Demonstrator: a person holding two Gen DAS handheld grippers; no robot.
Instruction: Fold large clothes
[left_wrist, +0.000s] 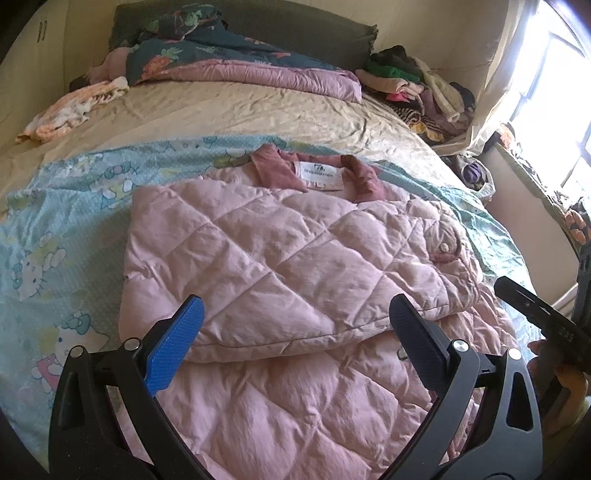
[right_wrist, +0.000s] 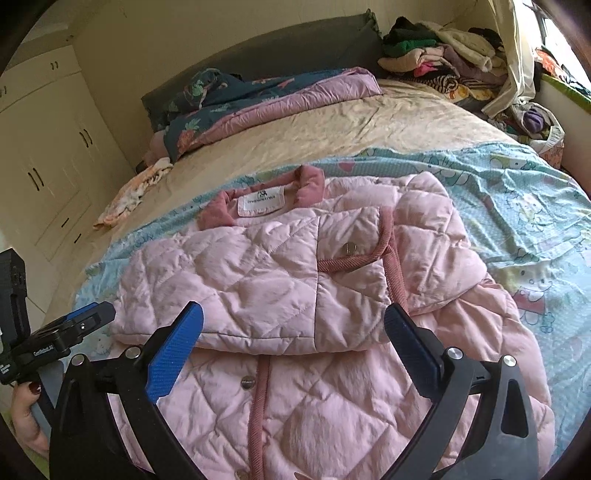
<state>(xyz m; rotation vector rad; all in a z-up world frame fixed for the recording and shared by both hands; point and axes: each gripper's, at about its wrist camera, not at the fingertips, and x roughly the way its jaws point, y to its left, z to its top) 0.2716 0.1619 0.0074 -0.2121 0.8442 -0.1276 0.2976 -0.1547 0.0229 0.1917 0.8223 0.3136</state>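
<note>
Now both tools hover over the pink quilted jacket (left_wrist: 295, 258), which lies partly folded on a cartoon-print sheet (left_wrist: 55, 229) in the lower middle of both views: the left hand-held gripper (left_wrist: 295, 332) and the right hand-held gripper (right_wrist: 293, 339) each stand spread wide, pinching nothing. Around it, a floral quilt (left_wrist: 207, 59) and a heap of clothes (left_wrist: 413, 81) sit along the top of the frame, a peach cloth (left_wrist: 70, 110) at upper left, none blocking the jacket. Its lower hem is cut off by the bottom edge, and the label print (right_wrist: 260, 201) is too small to read.
</note>
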